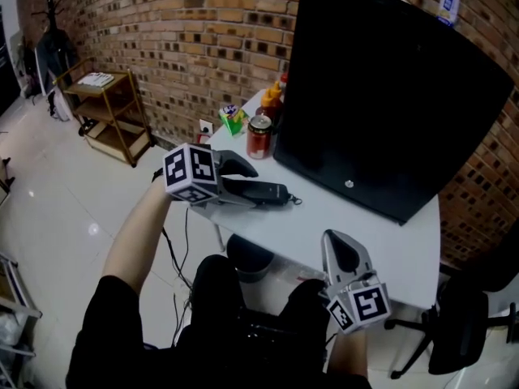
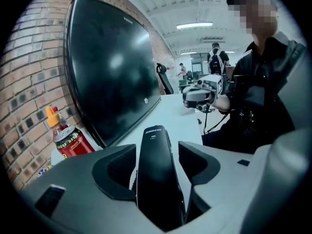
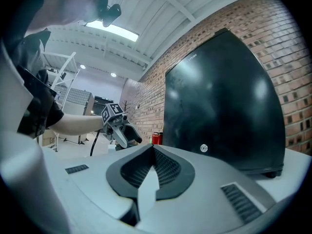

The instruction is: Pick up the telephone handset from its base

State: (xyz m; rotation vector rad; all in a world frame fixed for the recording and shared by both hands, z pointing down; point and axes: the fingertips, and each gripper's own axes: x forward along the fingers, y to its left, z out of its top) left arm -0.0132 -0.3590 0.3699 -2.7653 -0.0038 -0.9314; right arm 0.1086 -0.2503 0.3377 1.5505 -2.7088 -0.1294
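Left gripper open around the handset
Head view: the handset lies on the table before the monitor; the right gripper hovers at the near edge. Left gripper view: handset between spread jaws, a gap on each side. Right gripper view: jaws together, empty.

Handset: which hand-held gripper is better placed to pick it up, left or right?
Left. The left hand-held gripper has its jaws open on either side of the handset, not yet pressing it. The right hand-held gripper is shut and sits at the table's near edge, away from the handset.
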